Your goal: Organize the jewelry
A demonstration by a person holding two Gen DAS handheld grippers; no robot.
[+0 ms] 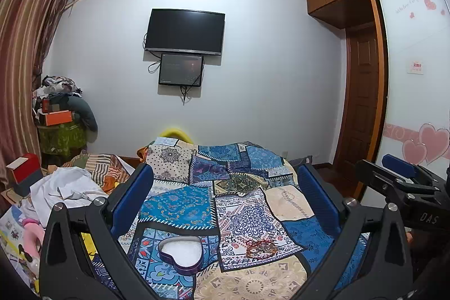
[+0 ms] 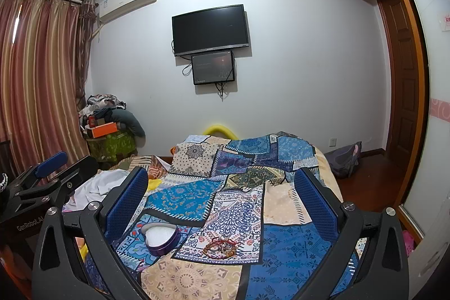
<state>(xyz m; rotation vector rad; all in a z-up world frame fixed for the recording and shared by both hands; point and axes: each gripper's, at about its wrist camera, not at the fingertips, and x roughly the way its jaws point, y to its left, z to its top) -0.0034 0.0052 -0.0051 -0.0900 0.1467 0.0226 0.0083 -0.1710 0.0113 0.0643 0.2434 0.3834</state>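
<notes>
Bracelets (image 2: pixel 222 245) lie heaped on the bed at my right tongs' (image 2: pixel 222 204) six o'clock, nearer that hand than my left tongs (image 1: pixel 225 201), both spread wide and empty, with the heart tin (image 2: pixel 161 239) just beside at nine o'clock, holding only white padding.

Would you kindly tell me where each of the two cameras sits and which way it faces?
Left wrist view: on the left gripper, looking along its open jaws over the patchwork bedspread toward the wall TV; the right gripper shows at the right edge.
Right wrist view: on the right gripper, jaws open, facing the same wall from further right; the left gripper shows at the left edge.
Shared: heart-shaped tin, bracelet pile, TV, bedspread.
</notes>
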